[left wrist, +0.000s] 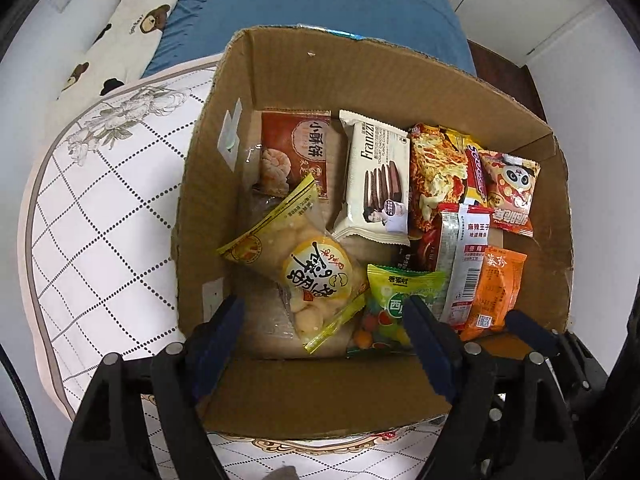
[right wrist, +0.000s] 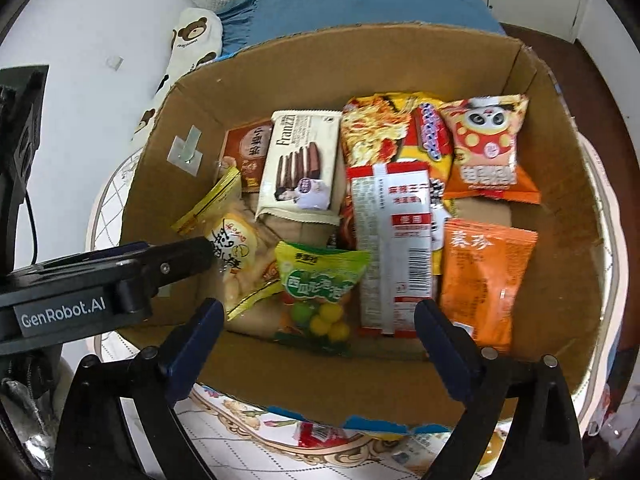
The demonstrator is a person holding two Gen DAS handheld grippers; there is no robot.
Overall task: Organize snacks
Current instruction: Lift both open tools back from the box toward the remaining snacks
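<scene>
Both claws, left claw (left wrist: 324,328) and right claw (right wrist: 320,324), are hovering spread and empty over the cardboard box (left wrist: 360,80) of snack packets, so each should be lifting clear without snagging the green candy bag (right wrist: 320,272).

"Franzzi" on the white cookie pack (left wrist: 376,176), "GenRobot.AI" on the left gripper (right wrist: 64,314)

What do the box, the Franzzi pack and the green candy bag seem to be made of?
Box: brown corrugated cardboard, matt; the top edges look rough and torn, with creases at the corners.
Franzzi pack: cream printed wrapper, probably plastic film, with a crimped, serrated end seal and little shine.
Green candy bag: thin plastic film, glossy; its lower part is clear, so the round coloured candies show through.
</scene>
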